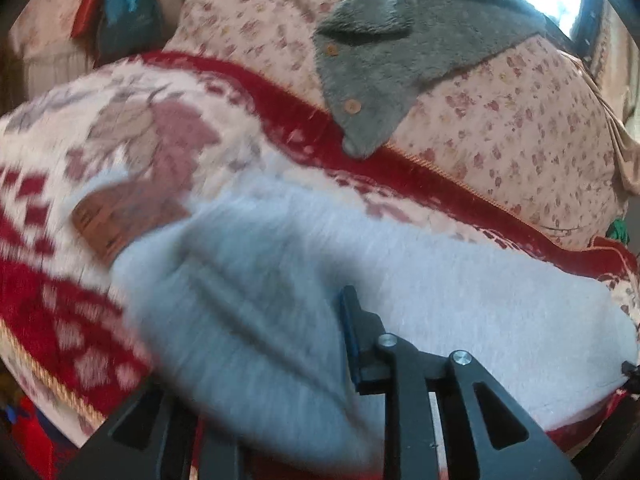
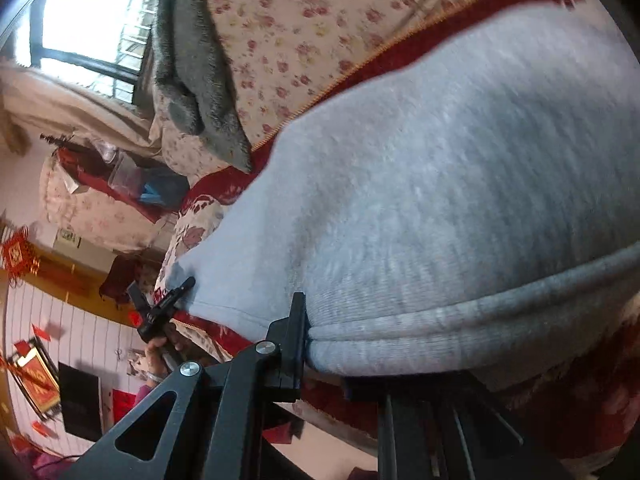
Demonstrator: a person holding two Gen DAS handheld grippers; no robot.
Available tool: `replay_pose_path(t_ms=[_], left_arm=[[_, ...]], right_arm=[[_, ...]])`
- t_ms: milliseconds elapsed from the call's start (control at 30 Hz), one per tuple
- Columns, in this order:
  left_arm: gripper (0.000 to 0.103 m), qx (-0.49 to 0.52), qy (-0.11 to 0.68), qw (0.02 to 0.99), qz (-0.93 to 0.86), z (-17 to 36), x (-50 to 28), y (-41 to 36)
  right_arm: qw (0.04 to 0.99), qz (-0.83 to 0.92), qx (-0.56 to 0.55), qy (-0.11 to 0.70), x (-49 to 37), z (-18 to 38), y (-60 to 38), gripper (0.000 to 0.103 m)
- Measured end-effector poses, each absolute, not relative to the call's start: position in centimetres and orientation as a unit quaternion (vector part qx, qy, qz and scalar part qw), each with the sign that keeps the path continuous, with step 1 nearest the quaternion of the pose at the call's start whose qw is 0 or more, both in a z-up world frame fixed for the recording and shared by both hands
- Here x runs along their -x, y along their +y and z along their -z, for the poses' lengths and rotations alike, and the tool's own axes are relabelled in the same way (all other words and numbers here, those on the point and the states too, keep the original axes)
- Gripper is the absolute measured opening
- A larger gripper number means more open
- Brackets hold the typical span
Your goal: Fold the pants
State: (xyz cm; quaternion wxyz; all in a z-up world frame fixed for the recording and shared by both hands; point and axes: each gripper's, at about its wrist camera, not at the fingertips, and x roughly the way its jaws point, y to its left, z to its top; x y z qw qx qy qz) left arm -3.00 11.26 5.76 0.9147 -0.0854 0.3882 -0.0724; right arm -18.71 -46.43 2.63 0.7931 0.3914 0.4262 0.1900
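The light grey fleece pants point(image 2: 460, 184) lie doubled on the red-and-cream patterned blanket point(image 1: 100, 152). The right gripper point(image 2: 320, 344) pinches their ribbed hem; the left gripper point(image 1: 256, 360) stands narrow, cloth between its jaws. Further folds likely remain.

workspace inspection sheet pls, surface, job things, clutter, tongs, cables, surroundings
surface: bed with a red and cream patterned blanket over a floral quilt
job's things: grey pants, spread on the blanket, thick hem folded near the right tongs
clutter: grey fleece with buttons on the quilt; brown patch by the pants, blurred
grippers: right tongs shut on the pants' hem; left tongs with pants draped over one finger, grip unclear; the left tongs also show at the pants' far corner in the right wrist view
cables: nothing seen
surroundings: bright window; red wall ornaments; dark screen
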Motion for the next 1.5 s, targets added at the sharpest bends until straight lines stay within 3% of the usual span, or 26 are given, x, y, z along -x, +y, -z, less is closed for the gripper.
replay_pose_path(t_ms=[200, 267, 433, 533, 567, 600, 633, 933, 1200, 1400, 1433, 1467, 1500], left_arm=[[0.023, 0.06, 0.333, 0.936, 0.096, -7.5, 1.2, 9.7], [0.06, 0.064, 0.362, 0.927, 0.074, -5.8, 0.3, 10.6], [0.06, 0.134, 0.387, 0.909, 0.078, -3.1, 2.2, 14.7], [0.06, 0.141, 0.383, 0.909, 0.085, -3.7, 4.2, 15.8], [0.062, 0.139, 0.378, 0.912, 0.08, -4.1, 4.8, 15.9], [0.069, 0.134, 0.373, 0.916, 0.069, -4.5, 5.6, 16.1], [0.084, 0.126, 0.367, 0.921, 0.044, -4.8, 6.3, 16.3], [0.085, 0.207, 0.365, 0.907, 0.028, -4.7, 6.2, 19.1], [0.085, 0.212, 0.366, 0.906, 0.016, -3.8, 4.9, 19.1], [0.084, 0.18, 0.356, 0.917, 0.02, -4.4, 5.3, 18.7], [0.077, 0.178, 0.35, 0.92, 0.022, -4.5, 5.4, 18.5], [0.058, 0.176, 0.345, 0.921, 0.031, -4.7, 5.4, 18.2], [0.051, 0.173, 0.345, 0.922, 0.038, -4.7, 5.2, 17.9]], right_arm=[[0.785, -0.179, -0.396, 0.441, 19.0, -1.5, -46.9, 0.014], [0.779, -0.173, -0.395, 0.456, 18.9, -0.7, -46.6, 0.014], [0.769, -0.202, -0.369, 0.482, 19.3, -1.9, -46.7, 0.021], [0.781, -0.23, -0.282, 0.507, 20.0, -4.9, -46.0, 0.042], [0.779, -0.24, -0.267, 0.514, 20.1, -5.5, -45.6, 0.054], [0.775, -0.258, -0.249, 0.521, 20.1, -6.4, -44.9, 0.064], [0.774, -0.272, -0.235, 0.522, 20.0, -7.1, -44.1, 0.065], [0.788, -0.397, -0.067, 0.466, 9.2, -11.7, -26.8, 0.068], [0.778, -0.462, 0.006, 0.426, -4.3, -11.1, -7.7, 0.074], [0.743, -0.466, 0.159, 0.453, -7.0, -5.6, 1.8, 0.072], [0.739, -0.461, 0.182, 0.456, -6.9, -4.8, 2.3, 0.065], [0.736, -0.461, 0.195, 0.457, -6.8, -4.4, 2.5, 0.037], [0.743, -0.455, 0.207, 0.446, -6.5, -4.3, 2.4, 0.025]])
